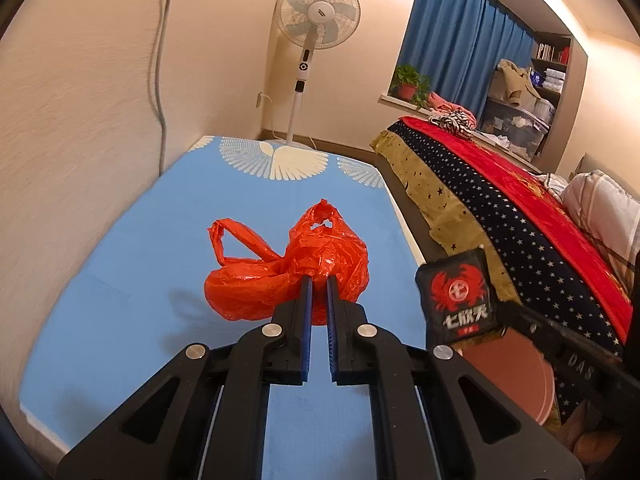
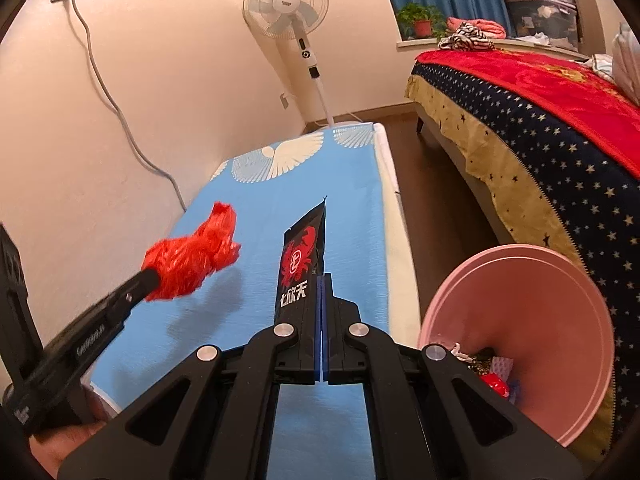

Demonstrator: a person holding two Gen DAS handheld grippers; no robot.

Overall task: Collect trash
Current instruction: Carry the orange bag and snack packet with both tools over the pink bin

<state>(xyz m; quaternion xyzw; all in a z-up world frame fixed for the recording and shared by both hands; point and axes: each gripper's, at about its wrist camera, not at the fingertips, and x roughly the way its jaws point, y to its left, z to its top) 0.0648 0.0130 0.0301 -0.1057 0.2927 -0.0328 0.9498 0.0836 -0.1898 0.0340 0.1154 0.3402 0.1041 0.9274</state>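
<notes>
Both wrist views look close along their fingers down the blue table (image 1: 120, 260) toward the fan (image 2: 286, 4).

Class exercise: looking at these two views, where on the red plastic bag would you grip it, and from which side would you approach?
Grip the bunched neck of the red plastic bag, where the left gripper already pinches it. Approach from the near side, level with the blue table: there the film gathers thick, while the body is slack.
</notes>
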